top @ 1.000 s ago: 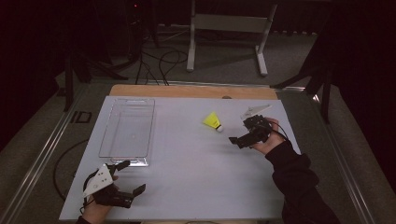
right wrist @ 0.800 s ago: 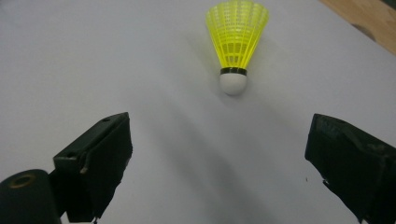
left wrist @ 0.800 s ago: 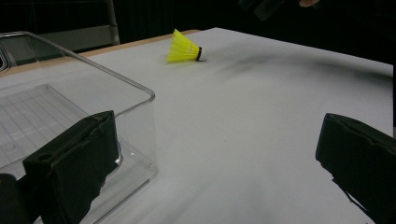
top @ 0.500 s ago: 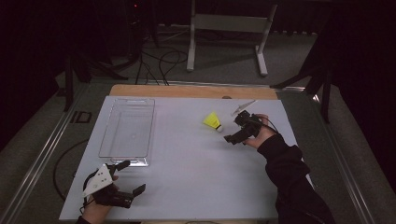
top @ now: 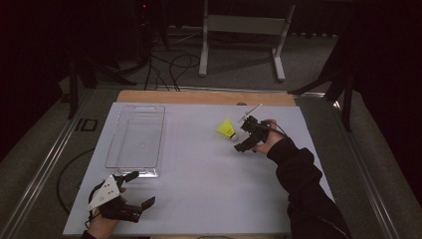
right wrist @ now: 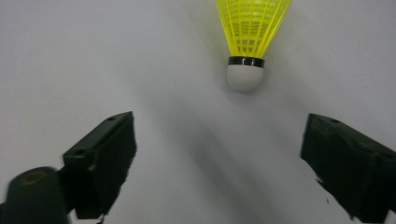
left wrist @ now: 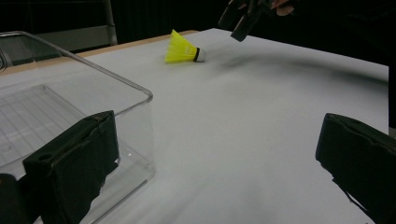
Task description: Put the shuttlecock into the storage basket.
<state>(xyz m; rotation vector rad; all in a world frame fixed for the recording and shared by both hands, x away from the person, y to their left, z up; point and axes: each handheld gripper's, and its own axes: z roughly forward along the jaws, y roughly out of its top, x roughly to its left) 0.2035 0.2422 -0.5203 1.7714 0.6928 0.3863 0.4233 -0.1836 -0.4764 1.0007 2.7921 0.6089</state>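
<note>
**A:** What is on the table?

**B:** In the high view, a white table (top: 199,199) fills the middle of the frame. A yellow shuttlecock (top: 227,130) lies on its side right of centre, white cork tip toward the right. A clear plastic tray (top: 135,140) sits left of centre, well apart from the shuttlecock.

**A:** Where are the grippers?

**B:** The right gripper (top: 241,142) is right of centre, held in the right hand (top: 266,141), just beside the cork end of the shuttlecock. In the right gripper view its two black jaws are spread wide at the lower left and lower right, and the shuttlecock (right wrist: 250,37) lies at the top centre, cork toward the jaws, beyond their tips and untouched.

**A:** And the left one?

**B:** The left gripper (top: 140,188) is at the lower left of the high view, near the tray's closest corner. In the left gripper view its jaws are also spread apart, with nothing between them. The tray (left wrist: 116,88) stands at the left, and the shuttlecock (left wrist: 182,48) lies far off, upper centre.
</note>
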